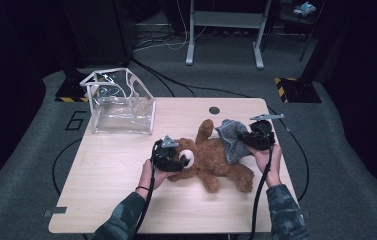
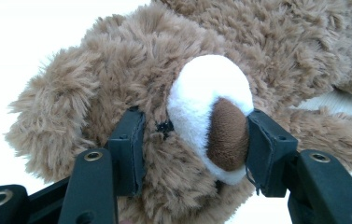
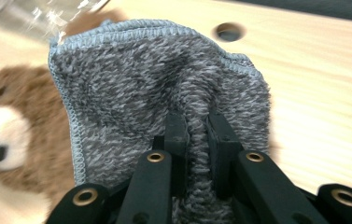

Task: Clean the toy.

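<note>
A brown teddy bear (image 1: 216, 160) lies on its back in the middle of the wooden table (image 1: 116, 175). My left gripper (image 1: 178, 161) is shut on the bear's head: in the left gripper view its two black pads (image 2: 129, 149) press the fur on either side of the white muzzle (image 2: 206, 100) and brown nose (image 2: 227, 133). My right gripper (image 1: 248, 140) is shut on a fold of a grey knitted cloth (image 1: 232, 137), held over the bear's belly. In the right gripper view the cloth (image 3: 155, 79) spreads out beyond the jaws, with the blurred bear (image 3: 19, 121) at left.
A clear plastic bag with white trim (image 1: 121, 102) stands at the table's far left corner. A round cable hole (image 1: 214, 110) sits near the far edge. Cables trail from both grippers over the near edge. Dark floor with a desk frame (image 1: 224, 30) lies beyond.
</note>
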`<action>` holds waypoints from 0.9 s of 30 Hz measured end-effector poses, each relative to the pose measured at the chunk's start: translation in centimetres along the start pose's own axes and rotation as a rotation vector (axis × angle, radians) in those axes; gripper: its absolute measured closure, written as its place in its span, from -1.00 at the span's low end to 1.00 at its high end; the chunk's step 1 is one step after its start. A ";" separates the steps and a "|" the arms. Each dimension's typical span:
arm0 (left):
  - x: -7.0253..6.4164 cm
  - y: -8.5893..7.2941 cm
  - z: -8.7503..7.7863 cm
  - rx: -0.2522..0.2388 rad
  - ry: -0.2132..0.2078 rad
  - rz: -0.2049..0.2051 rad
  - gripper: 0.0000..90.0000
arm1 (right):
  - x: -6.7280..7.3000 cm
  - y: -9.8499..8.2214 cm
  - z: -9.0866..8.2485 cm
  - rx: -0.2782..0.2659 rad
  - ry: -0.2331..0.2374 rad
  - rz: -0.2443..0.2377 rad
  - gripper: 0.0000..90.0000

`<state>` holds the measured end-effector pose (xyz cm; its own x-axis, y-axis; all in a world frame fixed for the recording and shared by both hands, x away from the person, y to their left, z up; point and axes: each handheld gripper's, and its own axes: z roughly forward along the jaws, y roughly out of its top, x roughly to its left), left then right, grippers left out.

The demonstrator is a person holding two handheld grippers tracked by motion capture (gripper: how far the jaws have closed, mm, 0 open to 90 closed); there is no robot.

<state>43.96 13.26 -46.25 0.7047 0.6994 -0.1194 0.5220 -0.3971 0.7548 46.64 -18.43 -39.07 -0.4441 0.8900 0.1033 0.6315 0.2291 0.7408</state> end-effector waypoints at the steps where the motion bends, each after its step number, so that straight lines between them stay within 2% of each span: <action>1: 0.0 0.0 0.0 0.001 -0.001 0.001 0.01 | 0.6 0.0 0.6 0.017 0.004 -0.017 0.80; 3: 0.0 0.0 0.0 0.003 0.001 0.000 0.01 | 1.3 -0.2 2.1 0.064 -0.017 -0.039 0.79; 5: 0.0 0.0 0.0 -0.002 0.002 0.001 0.01 | 1.0 -0.7 3.2 0.085 -0.038 -0.032 0.80; 7: -0.1 0.0 0.1 -0.005 0.003 -0.002 0.01 | 0.2 -0.9 3.6 0.087 -0.058 -0.009 0.80; 9: 0.0 0.0 0.1 -0.009 0.002 -0.006 0.01 | -0.4 -1.0 3.9 0.112 -0.121 -0.018 0.79; 15: 0.0 0.0 0.1 -0.007 0.001 -0.006 0.01 | -3.1 -1.8 4.8 0.162 -0.212 0.043 0.79; 18: 0.1 0.0 0.0 -0.002 0.000 -0.002 0.01 | -4.2 -2.5 4.8 0.201 -0.234 0.071 0.79; 21: 0.1 0.0 0.0 -0.001 -0.002 -0.006 0.01 | -4.9 -3.0 3.8 0.174 -0.228 0.112 0.79; 23: 0.1 0.0 0.1 -0.004 0.001 -0.005 0.01 | -5.0 -2.9 2.6 0.132 -0.214 0.118 0.79; 25: 0.1 0.1 0.1 -0.002 0.001 -0.004 0.01 | -4.6 -2.4 1.4 0.098 -0.207 0.110 0.79; 27: 0.1 0.1 0.1 0.005 -0.002 -0.005 0.01 | -3.5 -1.7 -0.2 0.049 -0.177 0.088 0.79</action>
<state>44.15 13.26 -46.21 0.7026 0.7006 -0.1246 0.5281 -0.3961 0.7512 46.99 -22.00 -40.50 -0.2702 0.9618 0.0445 0.6946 0.1627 0.7007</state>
